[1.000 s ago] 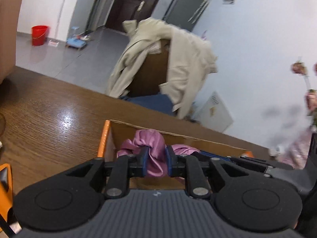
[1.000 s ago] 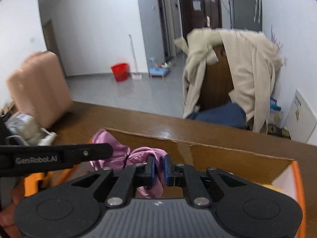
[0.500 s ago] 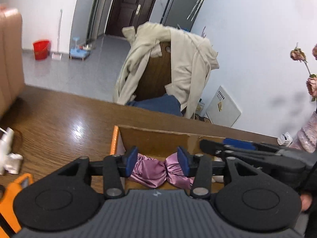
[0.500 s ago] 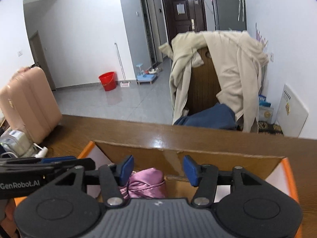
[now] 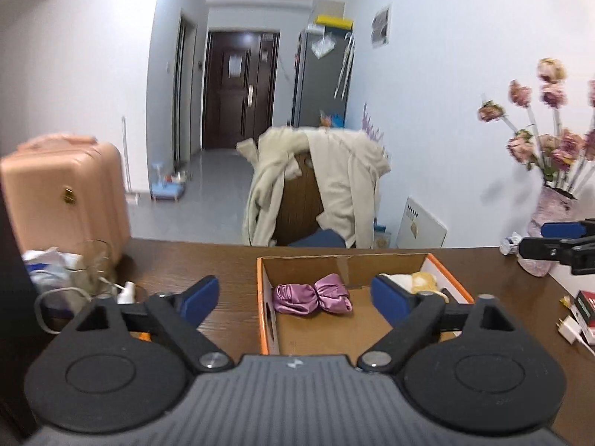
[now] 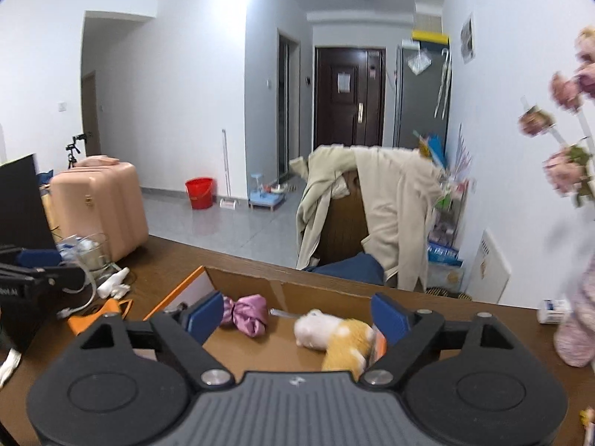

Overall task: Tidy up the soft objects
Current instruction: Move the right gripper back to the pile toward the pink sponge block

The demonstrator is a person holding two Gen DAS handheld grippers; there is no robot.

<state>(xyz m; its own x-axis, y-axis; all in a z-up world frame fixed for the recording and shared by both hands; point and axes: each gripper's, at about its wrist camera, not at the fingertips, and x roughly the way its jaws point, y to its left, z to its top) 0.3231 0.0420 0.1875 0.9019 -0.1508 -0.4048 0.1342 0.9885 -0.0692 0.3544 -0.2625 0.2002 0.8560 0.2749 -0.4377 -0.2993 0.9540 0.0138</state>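
A purple satin cloth, bunched like a bow, lies on the floor of an open cardboard box with orange sides. Beside it, to the right, lies a white and yellow plush toy. My left gripper hangs above and behind the box, its jaws still opening and nothing between them. The right gripper is likewise back from the box with its jaws opening and empty. In the right wrist view the cloth rests at the box's far left. The right gripper's fingertips show at the right edge of the left wrist view.
The box stands on a brown wooden table. A glass jar with cables and a pink suitcase are at the left. A vase of pink flowers and small packets are at the right. A coat-draped chair stands behind.
Both grippers let go of the purple cloth, opened wide, and drew back and up from the box. The cloth now lies in the box.
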